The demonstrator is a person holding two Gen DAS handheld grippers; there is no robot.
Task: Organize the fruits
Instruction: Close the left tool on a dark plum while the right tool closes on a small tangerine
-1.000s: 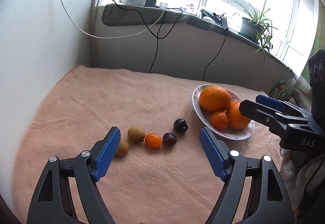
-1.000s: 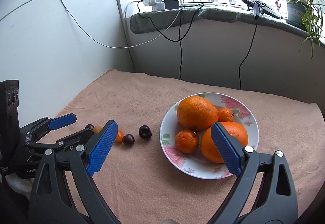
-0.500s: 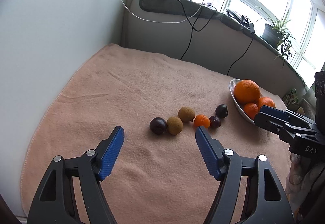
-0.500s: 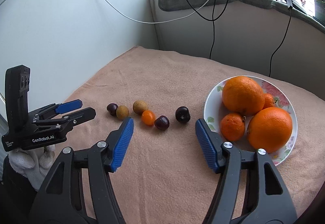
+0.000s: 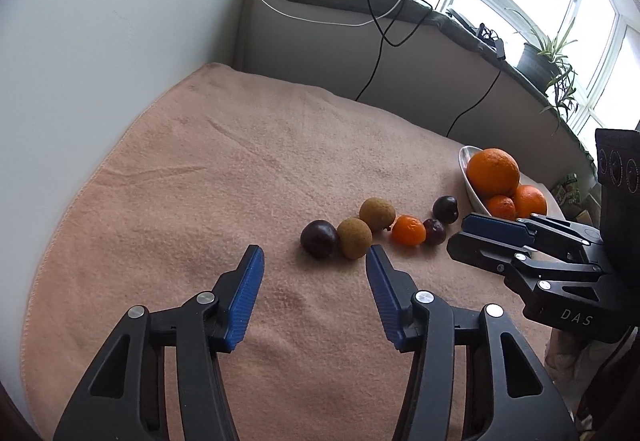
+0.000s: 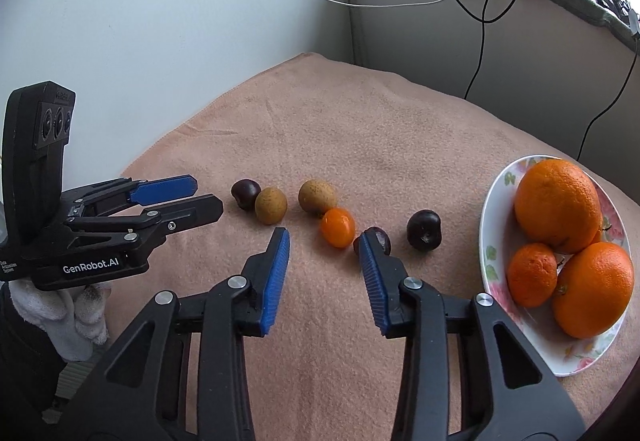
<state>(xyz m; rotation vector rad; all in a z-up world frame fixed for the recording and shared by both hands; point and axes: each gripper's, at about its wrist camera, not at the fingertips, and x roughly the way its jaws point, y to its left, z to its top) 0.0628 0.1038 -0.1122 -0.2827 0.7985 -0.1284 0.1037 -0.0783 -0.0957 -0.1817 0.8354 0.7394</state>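
Observation:
Several small fruits lie in a row on the peach towel (image 5: 208, 177): a dark plum (image 5: 319, 239), two brown fruits (image 5: 354, 237), a small orange one (image 5: 408, 229) and two more dark ones (image 5: 445, 209). My left gripper (image 5: 314, 253) hovers just short of the dark plum at the row's left end. Its jaws are closing with nothing between them. My right gripper (image 6: 324, 235) hangs in front of the small orange fruit (image 6: 338, 227), its jaws closing and empty. Its right finger hides part of a dark fruit (image 6: 382, 237).
A flowered plate (image 6: 486, 241) at the right holds two big oranges (image 6: 557, 201) and mandarins (image 6: 532, 275). A white wall (image 5: 100, 41) borders the towel's left side. Cables (image 5: 376, 33) hang from the sill at the back, where a potted plant (image 5: 548, 57) stands.
Both grippers have swung left and sunk toward the row of small fruit, and both pairs of jaws have narrowed. The plate has drifted to the right in both views.

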